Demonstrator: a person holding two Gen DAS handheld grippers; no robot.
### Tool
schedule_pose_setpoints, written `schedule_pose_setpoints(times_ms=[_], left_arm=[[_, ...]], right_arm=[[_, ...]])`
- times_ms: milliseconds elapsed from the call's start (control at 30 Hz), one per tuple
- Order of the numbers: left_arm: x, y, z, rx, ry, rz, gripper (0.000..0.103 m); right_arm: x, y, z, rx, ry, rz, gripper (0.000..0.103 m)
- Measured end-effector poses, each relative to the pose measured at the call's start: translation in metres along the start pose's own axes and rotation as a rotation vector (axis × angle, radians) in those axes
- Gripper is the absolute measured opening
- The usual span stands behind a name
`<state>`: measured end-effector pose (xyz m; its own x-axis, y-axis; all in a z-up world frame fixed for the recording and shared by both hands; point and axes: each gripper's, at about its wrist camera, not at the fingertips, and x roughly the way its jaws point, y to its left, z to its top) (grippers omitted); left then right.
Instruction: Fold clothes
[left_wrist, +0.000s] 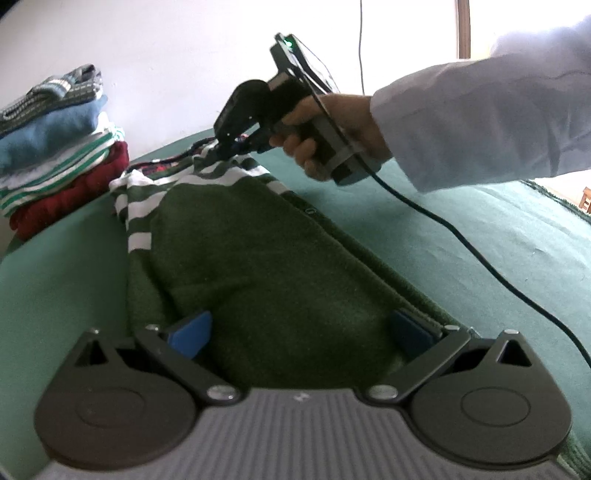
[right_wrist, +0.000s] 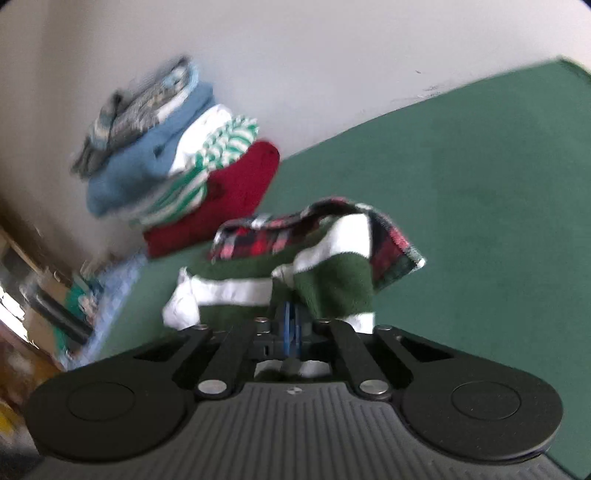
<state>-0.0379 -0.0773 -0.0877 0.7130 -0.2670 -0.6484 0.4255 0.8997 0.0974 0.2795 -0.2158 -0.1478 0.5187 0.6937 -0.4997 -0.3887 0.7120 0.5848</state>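
Green fleece garment (left_wrist: 258, 258) is pinched in the closed right gripper (right_wrist: 291, 325); left gripper (left_wrist: 299, 332) is spread wide; folded stack (right_wrist: 177, 162) beyond is finished.

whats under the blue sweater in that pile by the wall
Below the blue sweater lie a white piece, a green-and-white striped one and a red one at the bottom. Their inner layers are covered.

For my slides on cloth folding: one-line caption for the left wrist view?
Right gripper pinches the green striped sweater at its far end; open left gripper straddles the near end.
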Motion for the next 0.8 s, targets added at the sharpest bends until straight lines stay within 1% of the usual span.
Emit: schedule_pose_setpoints(times_ms=[100, 133, 167, 200, 267, 300, 333, 367, 400, 433, 500, 533, 600, 633, 667, 767, 800], left_arm=[[-0.002, -0.002, 0.0, -0.002, 0.001, 0.014, 0.102], [-0.003, -0.003, -0.001, -0.002, 0.002, 0.022, 0.102], [-0.003, -0.004, -0.001, -0.001, 0.003, 0.031, 0.102], [-0.004, -0.005, -0.001, -0.001, 0.003, 0.039, 0.102], [-0.006, -0.007, -0.002, -0.001, 0.004, 0.058, 0.102], [-0.008, -0.008, -0.002, 0.0, 0.003, 0.068, 0.102], [-0.009, -0.008, -0.003, 0.003, 0.001, 0.075, 0.102], [-0.009, -0.009, -0.003, 0.007, -0.001, 0.078, 0.102], [-0.009, -0.009, -0.002, 0.013, -0.003, 0.079, 0.102], [-0.009, -0.009, -0.002, 0.018, -0.005, 0.078, 0.102], [-0.007, -0.008, -0.002, 0.016, -0.007, 0.07, 0.102], [-0.007, -0.006, -0.002, 0.009, -0.006, 0.062, 0.102], [-0.006, -0.002, -0.002, -0.007, -0.002, 0.046, 0.102], [-0.005, 0.001, -0.002, -0.018, 0.002, 0.038, 0.102], [-0.005, 0.002, -0.002, -0.027, 0.005, 0.031, 0.102], [-0.004, 0.002, -0.001, -0.029, 0.005, 0.029, 0.102], [-0.005, 0.001, -0.002, -0.023, 0.003, 0.033, 0.102]], right_arm=[[-0.003, 0.014, -0.007, -0.081, -0.033, -0.044, 0.0], [-0.006, 0.019, -0.007, -0.089, -0.035, -0.05, 0.003], [-0.011, 0.024, -0.007, -0.092, -0.034, -0.053, 0.014], [-0.018, 0.026, -0.007, -0.09, -0.037, -0.027, 0.016], [-0.032, 0.03, -0.01, -0.091, -0.005, 0.081, 0.017], [-0.034, 0.033, -0.013, -0.101, 0.023, 0.112, 0.018], [-0.034, 0.031, -0.017, -0.109, 0.038, 0.103, 0.018], [-0.034, 0.028, -0.02, -0.116, 0.048, 0.085, 0.018], [-0.033, 0.025, -0.024, -0.122, 0.058, 0.066, 0.014], [-0.032, 0.022, -0.027, -0.129, 0.068, 0.048, 0.0], [-0.033, 0.0, -0.026, -0.015, 0.029, 0.02, 0.0], [-0.034, -0.012, -0.024, 0.078, 0.005, 0.021, 0.0], [-0.039, -0.026, -0.026, 0.236, -0.012, 0.029, 0.0], [-0.043, -0.025, -0.027, 0.278, -0.015, 0.027, 0.0], [-0.047, -0.021, -0.029, 0.287, -0.011, 0.059, 0.011], [-0.06, -0.005, -0.036, 0.292, 0.007, 0.189, 0.013], [-0.058, 0.002, -0.039, 0.282, 0.036, 0.212, 0.013]])
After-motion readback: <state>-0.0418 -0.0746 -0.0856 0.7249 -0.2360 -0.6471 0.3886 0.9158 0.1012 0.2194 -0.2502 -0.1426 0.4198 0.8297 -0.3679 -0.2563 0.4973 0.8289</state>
